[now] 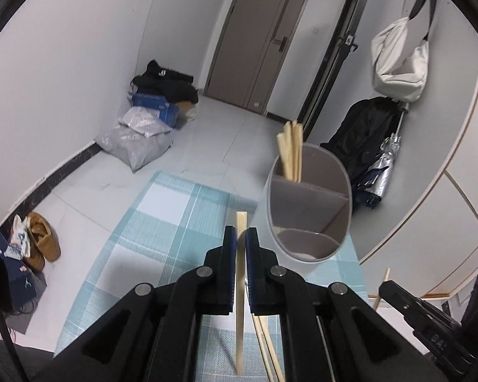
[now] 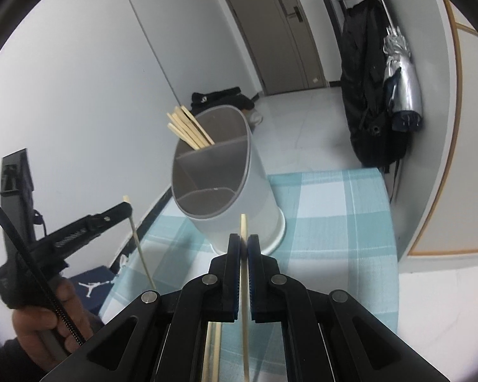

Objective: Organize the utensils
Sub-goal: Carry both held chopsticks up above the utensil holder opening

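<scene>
My left gripper (image 1: 241, 235) is shut on a pale wooden chopstick (image 1: 240, 312), held upright above the blue plaid tablecloth (image 1: 162, 222). My right gripper (image 2: 244, 242) is shut on a second chopstick (image 2: 245, 318). The grey-white oval utensil holder (image 1: 309, 210) (image 2: 239, 191) stands on the cloth just ahead of both grippers. Its far compartment holds several chopsticks (image 1: 290, 152) (image 2: 189, 130); the nearer compartments look empty. In the right wrist view, the left gripper (image 2: 128, 207) shows at the left, gripping its chopstick (image 2: 141, 251). Another loose chopstick (image 1: 269, 350) lies below.
A person's hand (image 2: 47, 321) holds the left gripper's handle. Bags and boxes (image 1: 149, 127) and brown shoes (image 1: 43, 242) lie on the floor at the left. A black coat and a silver umbrella (image 2: 398, 73) hang by the wall at the right, beside a closed door (image 1: 258, 38).
</scene>
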Motion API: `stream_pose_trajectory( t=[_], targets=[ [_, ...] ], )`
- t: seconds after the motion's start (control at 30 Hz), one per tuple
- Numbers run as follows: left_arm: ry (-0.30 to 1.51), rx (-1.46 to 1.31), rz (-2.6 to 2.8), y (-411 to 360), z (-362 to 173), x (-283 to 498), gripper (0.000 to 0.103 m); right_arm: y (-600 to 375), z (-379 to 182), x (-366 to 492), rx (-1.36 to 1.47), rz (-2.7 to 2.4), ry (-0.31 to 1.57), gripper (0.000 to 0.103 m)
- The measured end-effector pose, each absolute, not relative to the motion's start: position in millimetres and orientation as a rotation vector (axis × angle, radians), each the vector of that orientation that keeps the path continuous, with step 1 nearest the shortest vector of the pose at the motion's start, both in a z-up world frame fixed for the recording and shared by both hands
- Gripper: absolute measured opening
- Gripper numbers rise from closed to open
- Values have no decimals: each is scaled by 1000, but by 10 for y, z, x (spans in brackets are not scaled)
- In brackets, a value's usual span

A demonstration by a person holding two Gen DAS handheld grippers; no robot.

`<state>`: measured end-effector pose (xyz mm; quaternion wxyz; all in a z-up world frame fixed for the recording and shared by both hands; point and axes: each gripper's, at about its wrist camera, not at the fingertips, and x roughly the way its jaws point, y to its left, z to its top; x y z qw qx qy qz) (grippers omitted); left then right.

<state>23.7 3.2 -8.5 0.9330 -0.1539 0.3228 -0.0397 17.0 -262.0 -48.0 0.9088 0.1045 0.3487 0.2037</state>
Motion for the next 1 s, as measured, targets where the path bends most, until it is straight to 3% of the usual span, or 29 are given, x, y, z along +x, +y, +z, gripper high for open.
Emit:
stream_pose_trajectory(
  t=[0.7, 1.0],
  targets=[
    [634, -139, -192, -314, 308, -153, 0, -2522, -226, -20, 172, 439, 590, 3],
    [697, -262, -211, 11, 207, -60, 0, -2540, -209, -59, 186, 442, 590, 3]
  ],
)
